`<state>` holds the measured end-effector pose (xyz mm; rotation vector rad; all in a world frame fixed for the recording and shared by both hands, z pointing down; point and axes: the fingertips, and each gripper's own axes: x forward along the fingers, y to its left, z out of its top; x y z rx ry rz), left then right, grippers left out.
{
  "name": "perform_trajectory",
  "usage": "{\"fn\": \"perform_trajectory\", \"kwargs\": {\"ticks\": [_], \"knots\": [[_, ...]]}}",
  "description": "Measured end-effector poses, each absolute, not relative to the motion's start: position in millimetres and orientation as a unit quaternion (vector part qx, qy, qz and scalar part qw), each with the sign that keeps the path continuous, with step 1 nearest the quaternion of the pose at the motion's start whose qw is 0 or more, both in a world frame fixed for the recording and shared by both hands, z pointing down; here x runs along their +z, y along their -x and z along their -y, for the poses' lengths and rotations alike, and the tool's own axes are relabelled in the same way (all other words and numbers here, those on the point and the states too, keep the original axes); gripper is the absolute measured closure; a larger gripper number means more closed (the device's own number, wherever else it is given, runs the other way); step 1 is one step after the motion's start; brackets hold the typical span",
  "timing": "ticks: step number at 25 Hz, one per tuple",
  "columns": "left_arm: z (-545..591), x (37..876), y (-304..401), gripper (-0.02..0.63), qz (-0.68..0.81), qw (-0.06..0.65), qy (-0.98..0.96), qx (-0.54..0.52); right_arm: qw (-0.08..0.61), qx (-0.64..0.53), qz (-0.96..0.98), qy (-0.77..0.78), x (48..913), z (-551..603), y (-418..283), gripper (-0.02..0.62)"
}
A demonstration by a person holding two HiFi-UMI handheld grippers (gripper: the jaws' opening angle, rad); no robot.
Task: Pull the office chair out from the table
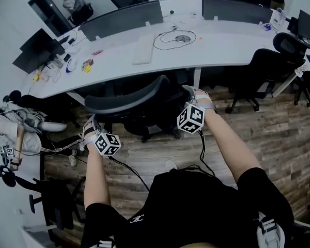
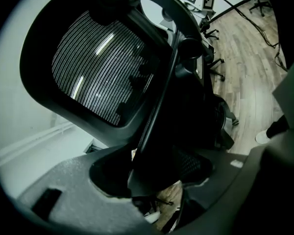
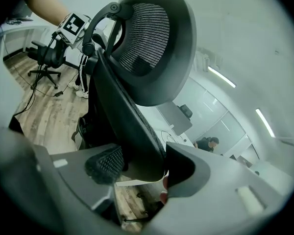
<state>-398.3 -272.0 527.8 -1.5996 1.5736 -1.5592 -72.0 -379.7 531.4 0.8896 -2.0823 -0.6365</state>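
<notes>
The black office chair (image 1: 128,101) stands with its seat under the curved white table (image 1: 222,48). My left gripper (image 1: 91,129) is shut on the left edge of its backrest and my right gripper (image 1: 194,95) on the right edge. In the left gripper view the backrest frame (image 2: 157,131) runs down between the pads of the left gripper (image 2: 152,174), with the mesh headrest (image 2: 90,67) above. The right gripper view shows the backrest edge (image 3: 122,116) clamped in the right gripper (image 3: 142,166), under the headrest (image 3: 154,33).
A keyboard (image 1: 143,48), a looped cable (image 1: 174,37) and monitors (image 1: 121,19) are on the table. Other black office chairs (image 1: 271,68) stand at the right, and a chair base (image 1: 51,203) at the lower left. Wooden floor (image 1: 279,138) lies behind the chair.
</notes>
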Motion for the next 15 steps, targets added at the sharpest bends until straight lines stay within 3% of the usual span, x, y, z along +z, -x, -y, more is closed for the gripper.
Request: {"fn": "perform_trajectory", "kwargs": {"ticks": [15], "knots": [[181,530,364,0.353,-0.576,0.188,0.562,-0.563,0.398,-0.239,0.819,-0.336,534,303,40,0.331]]}}
